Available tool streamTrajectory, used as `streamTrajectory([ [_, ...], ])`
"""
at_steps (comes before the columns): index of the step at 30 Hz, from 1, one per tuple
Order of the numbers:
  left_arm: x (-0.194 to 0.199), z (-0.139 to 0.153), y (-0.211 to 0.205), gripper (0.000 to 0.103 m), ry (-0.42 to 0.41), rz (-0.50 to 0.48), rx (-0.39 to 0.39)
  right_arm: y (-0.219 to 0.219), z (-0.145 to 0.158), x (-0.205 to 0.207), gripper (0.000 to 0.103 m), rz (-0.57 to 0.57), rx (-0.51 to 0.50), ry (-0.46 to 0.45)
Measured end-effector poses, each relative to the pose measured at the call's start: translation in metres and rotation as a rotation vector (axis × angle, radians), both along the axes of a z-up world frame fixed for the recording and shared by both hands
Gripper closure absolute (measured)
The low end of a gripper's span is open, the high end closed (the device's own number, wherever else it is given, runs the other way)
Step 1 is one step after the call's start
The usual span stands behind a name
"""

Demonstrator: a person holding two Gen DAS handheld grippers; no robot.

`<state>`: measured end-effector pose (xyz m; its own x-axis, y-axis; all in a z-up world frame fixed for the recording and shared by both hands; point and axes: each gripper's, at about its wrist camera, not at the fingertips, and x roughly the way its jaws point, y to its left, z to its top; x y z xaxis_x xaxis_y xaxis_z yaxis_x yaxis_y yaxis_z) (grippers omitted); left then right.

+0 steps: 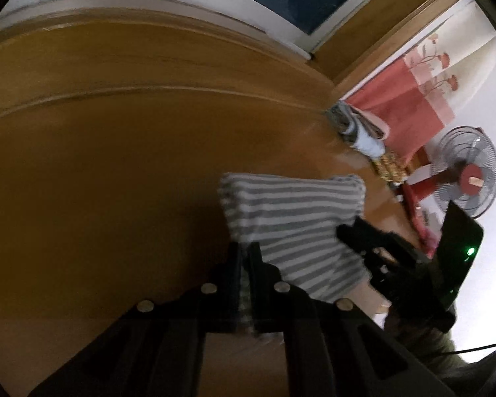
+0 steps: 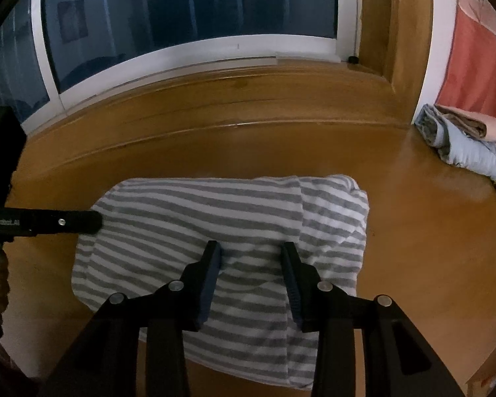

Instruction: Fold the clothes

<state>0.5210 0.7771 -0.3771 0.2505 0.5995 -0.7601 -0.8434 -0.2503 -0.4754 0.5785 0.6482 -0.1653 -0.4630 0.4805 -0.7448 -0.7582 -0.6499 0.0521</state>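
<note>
On the side of the left gripper [image 2: 97, 221], which comes in from the left edge of the right wrist view, we read the white writing "GenRobot.AI"; we find no other readable text. The task's thing is a grey and white striped shirt [image 2: 221, 231], lying partly folded on the wooden floor [image 2: 215, 152], in front of the raised wooden step below the window [image 2: 188, 10]. In the left wrist view the left gripper [image 1: 246, 248] has its jaws closed on the near left edge of the shirt [image 1: 291, 211], and a strip of striped cloth shows between the two fingers. The right gripper [image 2: 252, 248] stands over the middle of the shirt with its jaws apart; its blue pads seem to touch the cloth, but we cannot tell if they press it. In the left wrist view the right gripper [image 1: 347, 231] is blurred. At the right edge of the floor lies a pile of other clothes [image 2: 459, 139], cut off partly by the picture border, beside a red curtain [image 2: 476, 66]. A fan [image 1: 469, 172] stands further to the right. The lower part of the shirt is hidden behind the gripper bodies.
</note>
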Motion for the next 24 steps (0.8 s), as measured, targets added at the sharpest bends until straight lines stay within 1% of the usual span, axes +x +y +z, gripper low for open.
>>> streamTrajectory([
  [2, -0.004, 0.002, -0.006, 0.103, 0.073, 0.018, -0.031, 0.001, 0.002, 0.002, 0.066, -0.012, 0.000, -0.001],
  [4, -0.008, 0.008, -0.011, 0.103, 0.085, 0.019, -0.018, 0.002, 0.006, 0.006, 0.066, -0.032, -0.007, 0.007],
  [5, -0.008, 0.016, -0.012, 0.103, 0.099, 0.013, 0.008, 0.001, 0.012, 0.011, 0.066, -0.046, -0.020, 0.028],
  [7, -0.002, 0.032, -0.001, 0.102, 0.149, -0.048, 0.053, -0.006, 0.023, 0.022, 0.066, -0.055, -0.044, 0.061],
  [9, 0.003, 0.044, 0.015, 0.097, 0.191, -0.129, 0.095, -0.017, 0.034, 0.034, 0.064, -0.055, -0.069, 0.091],
  [10, 0.009, 0.045, 0.032, 0.087, 0.204, -0.181, 0.099, -0.022, 0.037, 0.039, 0.064, -0.052, -0.088, 0.102],
  [11, 0.016, 0.045, 0.049, 0.084, 0.216, -0.234, 0.100, -0.027, 0.035, 0.042, 0.064, -0.042, -0.126, 0.102],
  [13, 0.029, 0.032, 0.083, 0.085, 0.240, -0.328, 0.057, -0.033, 0.025, 0.040, 0.064, -0.027, -0.176, 0.075],
  [15, 0.039, 0.015, 0.101, 0.084, 0.281, -0.374, 0.000, -0.031, 0.013, 0.036, 0.064, -0.045, -0.177, 0.017],
  [16, 0.041, 0.010, 0.102, 0.084, 0.290, -0.379, -0.008, -0.028, 0.007, 0.036, 0.064, -0.059, -0.178, 0.002],
  [18, 0.037, 0.009, 0.096, 0.084, 0.265, -0.372, -0.007, -0.017, -0.002, 0.037, 0.064, -0.082, -0.200, 0.017],
  [20, 0.035, 0.007, 0.084, 0.084, 0.240, -0.368, -0.028, -0.007, -0.003, 0.037, 0.064, -0.106, -0.190, 0.028],
  [24, 0.043, 0.004, 0.054, 0.084, 0.251, -0.395, -0.072, 0.016, -0.002, 0.032, 0.064, -0.142, -0.149, 0.021],
])
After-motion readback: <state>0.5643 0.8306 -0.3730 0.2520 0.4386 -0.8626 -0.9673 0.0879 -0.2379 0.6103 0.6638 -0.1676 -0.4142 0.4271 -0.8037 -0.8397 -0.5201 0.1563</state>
